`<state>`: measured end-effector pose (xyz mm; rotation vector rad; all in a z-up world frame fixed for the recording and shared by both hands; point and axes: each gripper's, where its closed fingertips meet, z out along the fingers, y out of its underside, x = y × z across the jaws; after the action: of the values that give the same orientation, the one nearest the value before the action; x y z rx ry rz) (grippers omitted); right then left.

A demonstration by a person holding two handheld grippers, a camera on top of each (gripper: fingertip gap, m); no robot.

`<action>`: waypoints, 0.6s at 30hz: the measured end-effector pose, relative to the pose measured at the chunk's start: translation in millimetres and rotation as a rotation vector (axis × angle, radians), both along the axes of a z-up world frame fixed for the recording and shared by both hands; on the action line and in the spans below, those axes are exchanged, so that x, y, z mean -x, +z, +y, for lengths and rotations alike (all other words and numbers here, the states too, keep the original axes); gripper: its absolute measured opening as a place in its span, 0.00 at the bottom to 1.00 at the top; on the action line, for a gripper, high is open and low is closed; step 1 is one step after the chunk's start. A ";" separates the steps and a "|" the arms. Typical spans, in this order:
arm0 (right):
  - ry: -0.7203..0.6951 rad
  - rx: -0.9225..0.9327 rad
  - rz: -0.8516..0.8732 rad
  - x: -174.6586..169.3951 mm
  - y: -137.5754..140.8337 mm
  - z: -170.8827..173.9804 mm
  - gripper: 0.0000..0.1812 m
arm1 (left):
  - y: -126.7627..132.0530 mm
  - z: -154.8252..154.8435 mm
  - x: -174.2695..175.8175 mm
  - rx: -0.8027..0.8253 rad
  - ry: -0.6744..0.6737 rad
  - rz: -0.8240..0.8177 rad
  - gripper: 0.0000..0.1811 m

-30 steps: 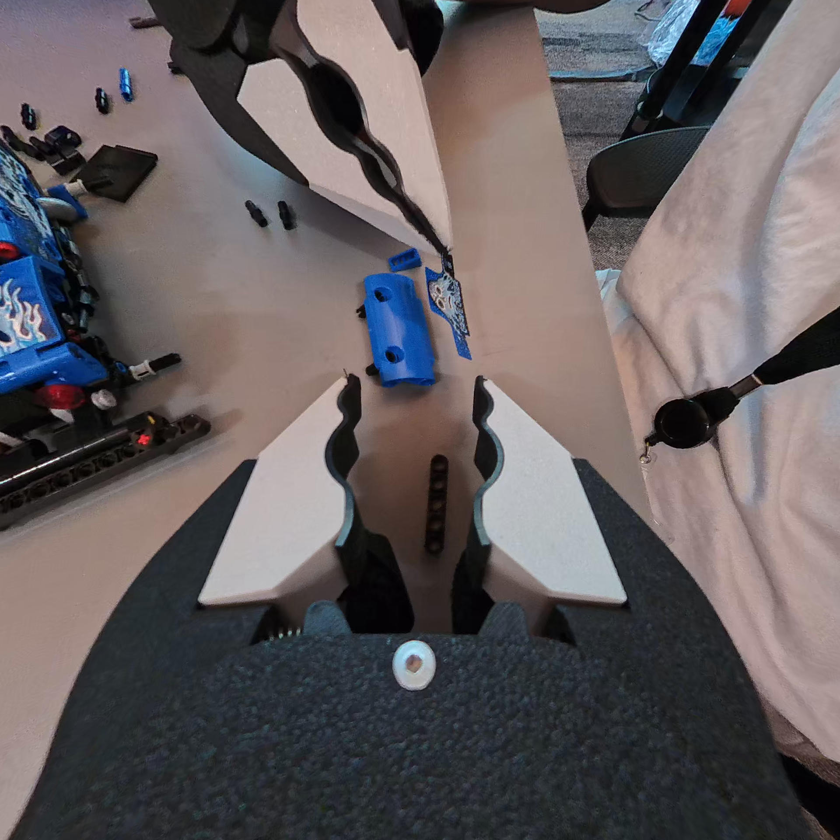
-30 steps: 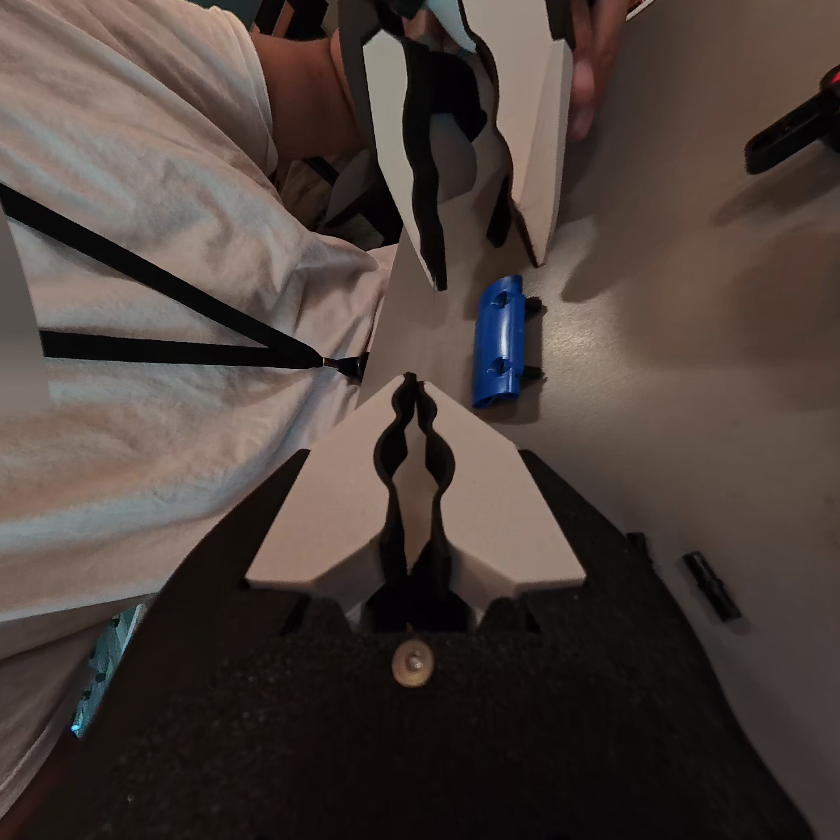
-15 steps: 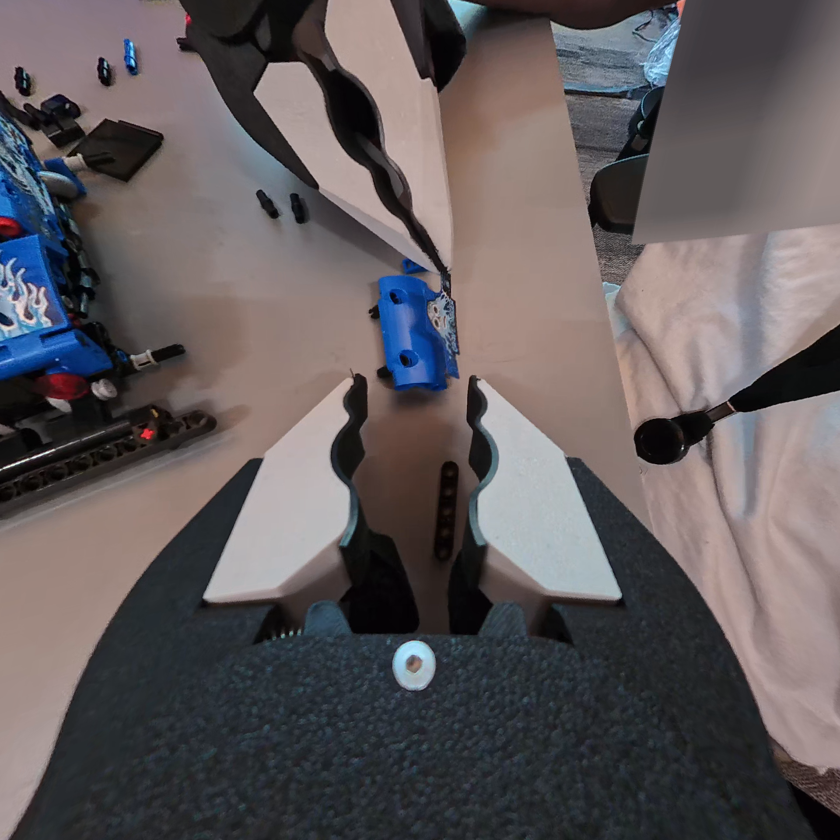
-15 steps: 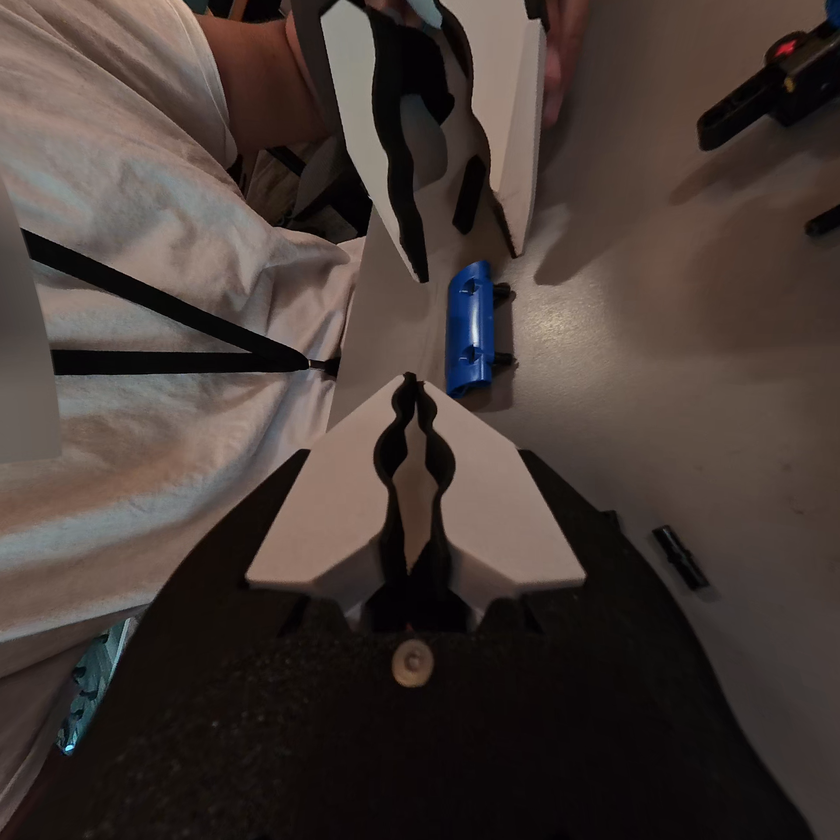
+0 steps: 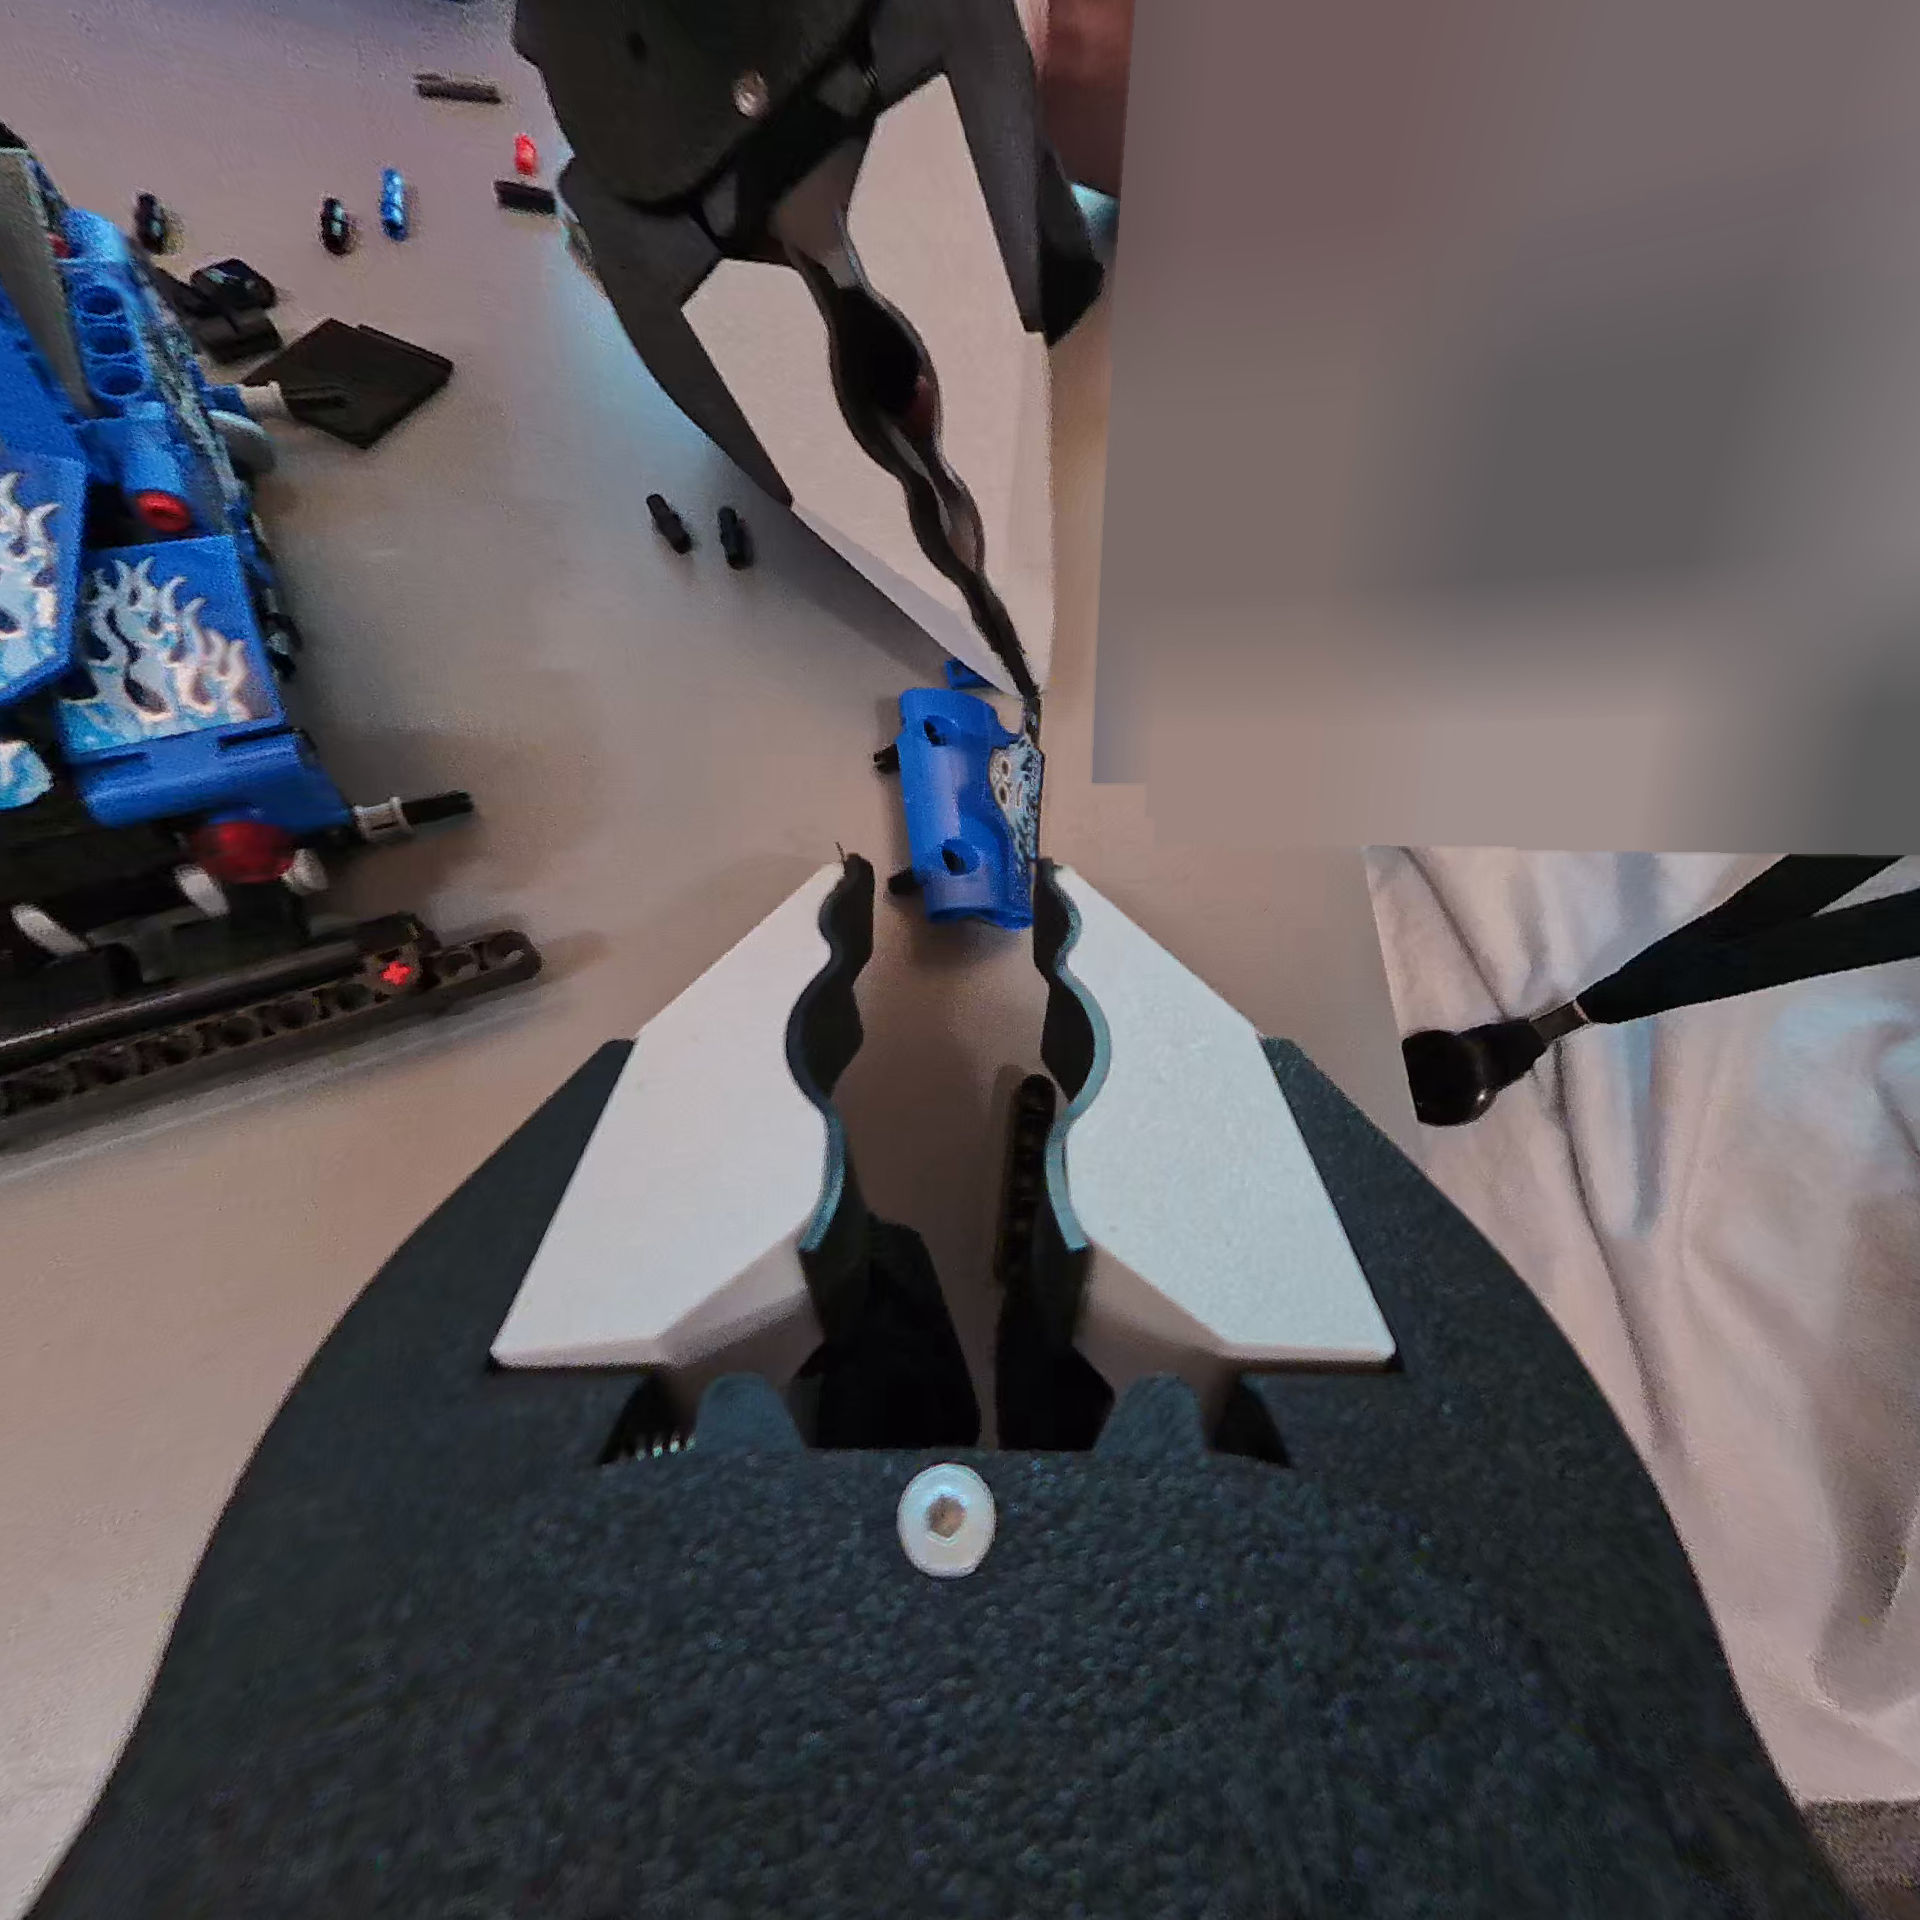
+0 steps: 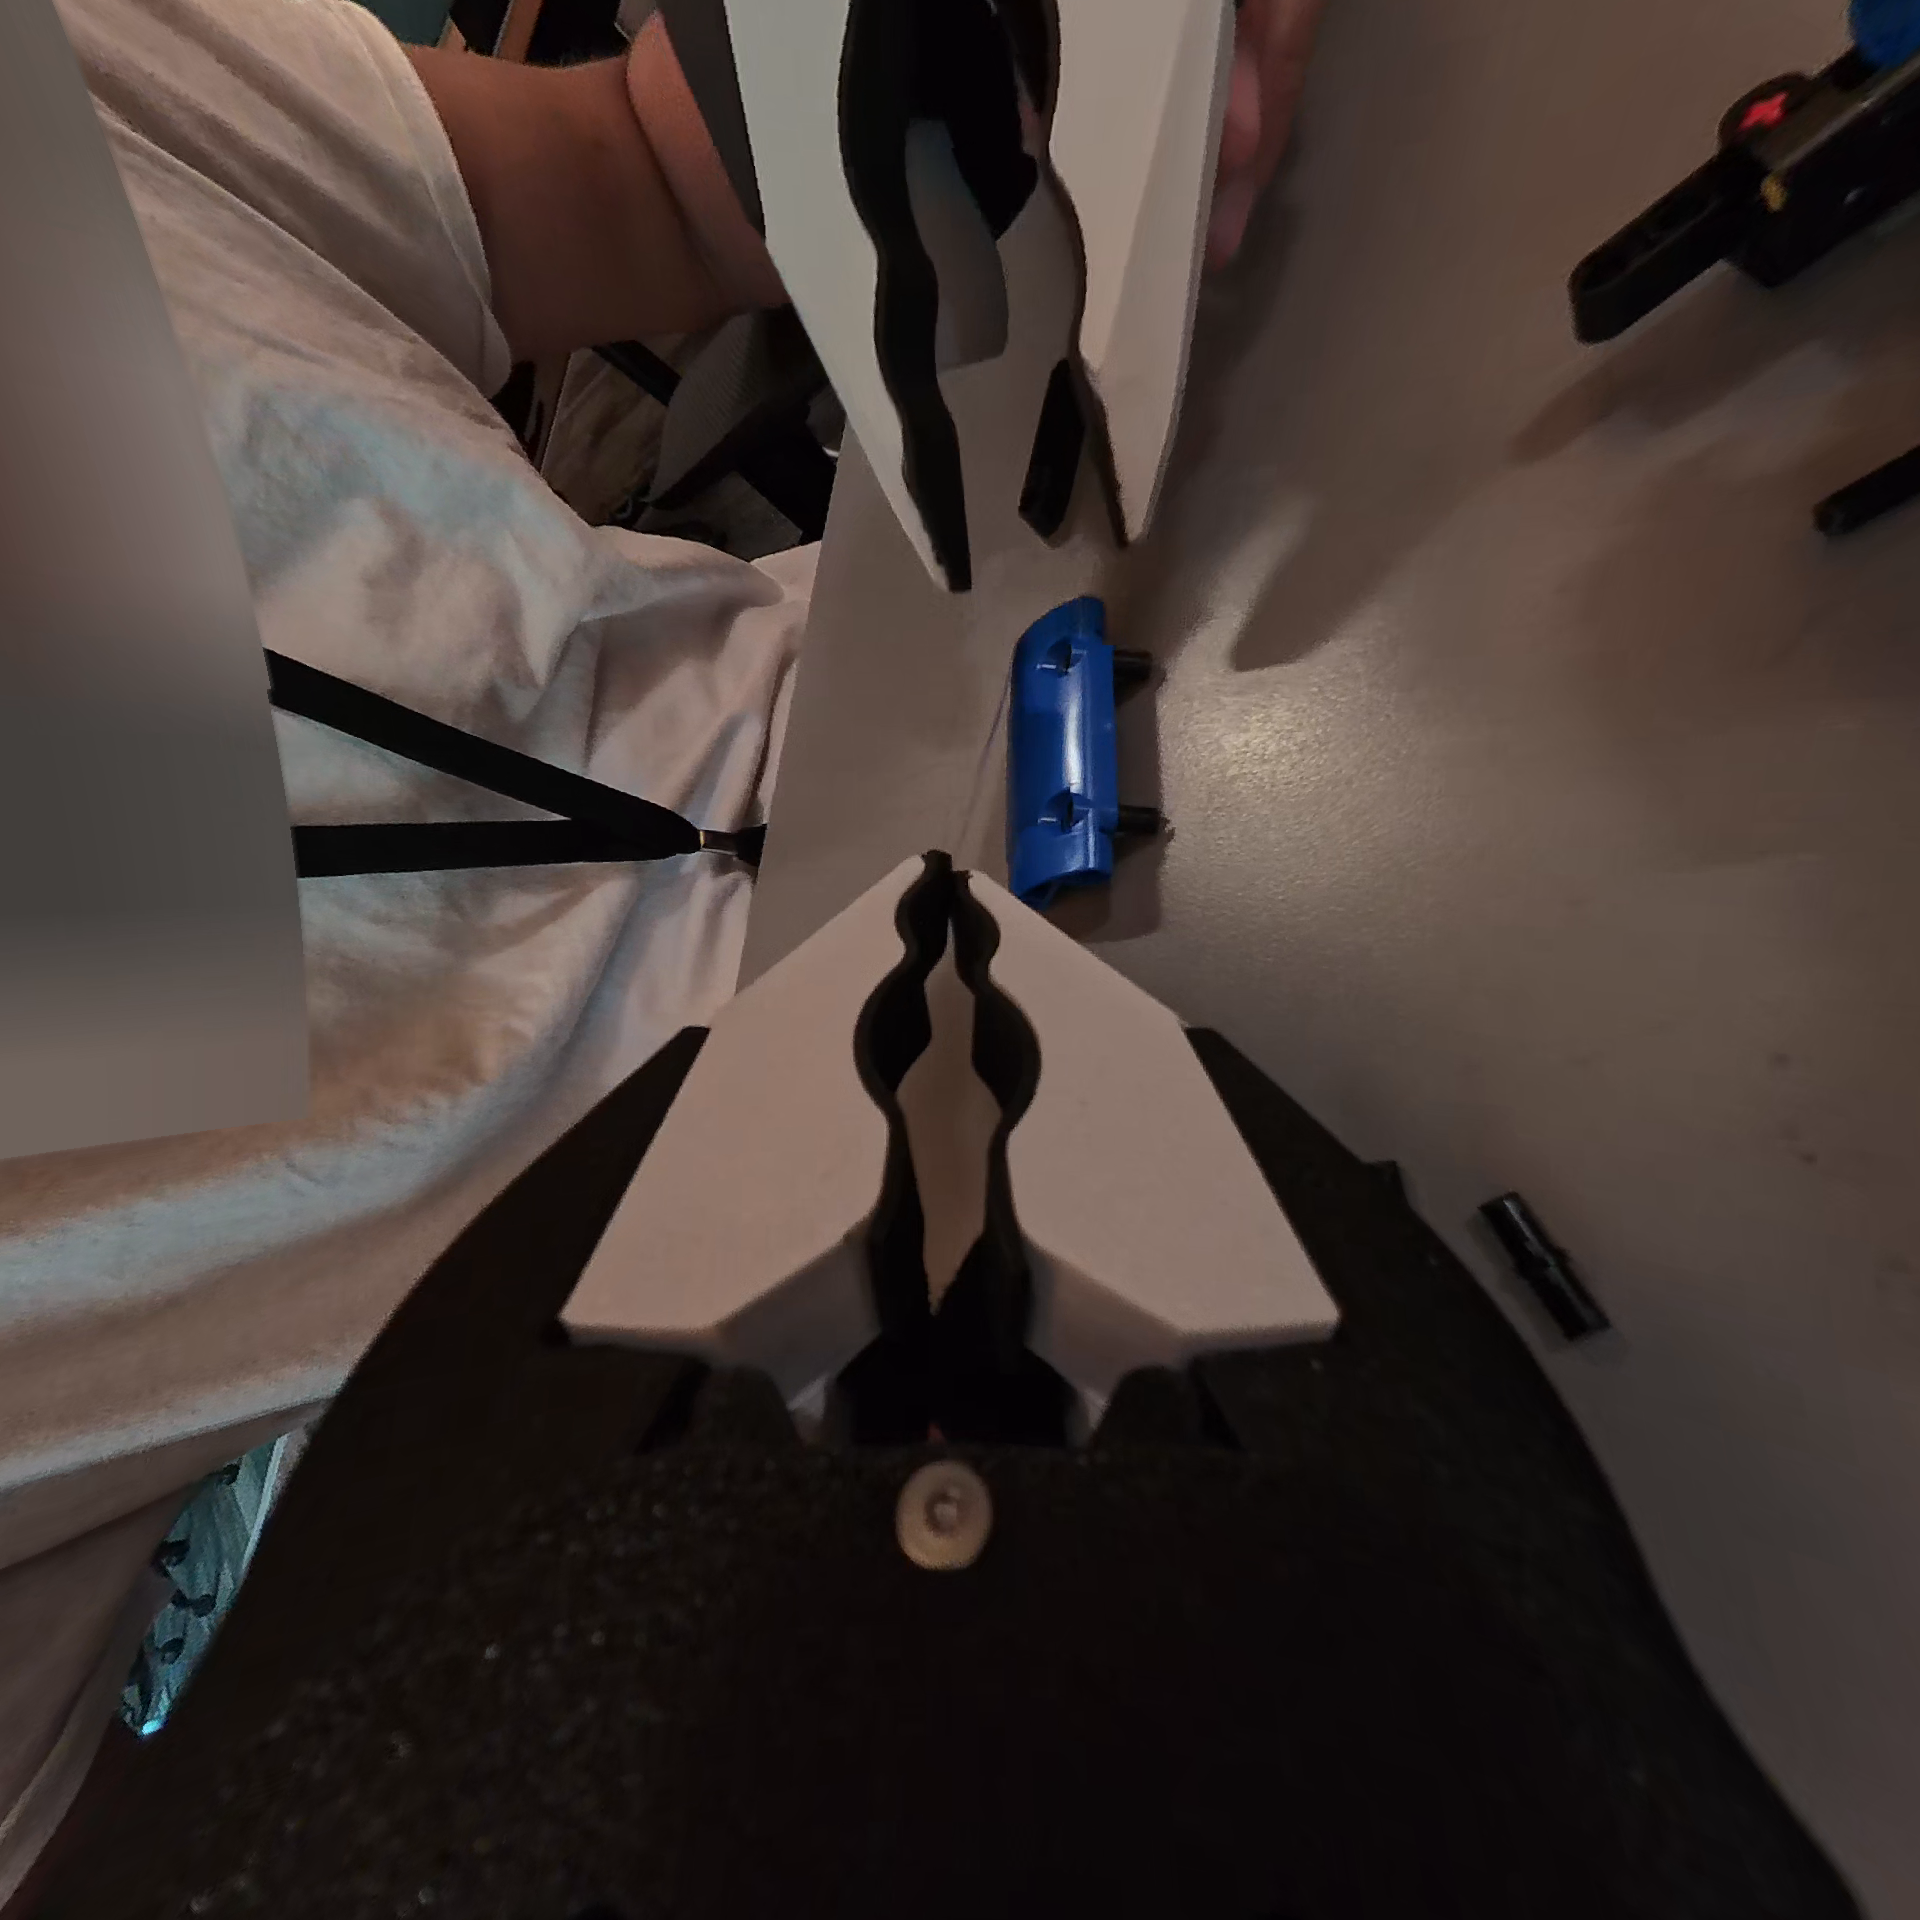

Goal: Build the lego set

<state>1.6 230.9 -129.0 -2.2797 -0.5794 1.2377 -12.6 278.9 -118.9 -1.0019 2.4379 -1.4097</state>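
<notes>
While the right tool (image 5: 1029,691) pinches a thin printed sticker (image 5: 1023,800) at its very tips, we see the sticker hanging down against the right edge of the blue curved panel (image 5: 961,816) in the middle of the left wrist frame. The panel lies on the worktop (image 5: 582,644), two black pins sticking out of its left side. In the right wrist frame the same panel (image 6: 1065,748) sits just above centre; the sticker is hidden there and the tips look pressed together.

The left tool (image 5: 945,883) is wide, holding nothing, its tips just short of the panel's near end. A black holed beam (image 5: 1023,1153) lies on the worktop between its fingers, near the right one, loose as far as we can tell.

The part-built blue model (image 5: 135,665) with flame decals is at the left edge, well apart. Two loose black pins (image 5: 707,535) lie upper centre.

Handling, as we judge it: the panel is light, stiff, glossy, likely to skate on the worktop when pressed. Best to hold it across its long sides near the pins, clear of the decal face. The sticker is flimsy, tacky, prone to curl or crease, so grip only a corner.
</notes>
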 end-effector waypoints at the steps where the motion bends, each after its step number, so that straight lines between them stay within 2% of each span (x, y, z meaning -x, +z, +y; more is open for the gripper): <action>1: 0.001 0.000 -0.002 0.2 -0.2 -0.2 0.00 | 1.3 1.2 -1.2 0.012 0.009 0.003 0.16; 18: 0.027 -0.008 0.004 3.3 0.4 -2.5 0.00 | -6.8 3.4 -7.1 -0.053 0.044 -0.002 0.16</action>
<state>-1.8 228.4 -128.6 -2.2695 -0.6137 1.2507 -5.5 282.3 -125.7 -1.0352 2.4223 -1.3241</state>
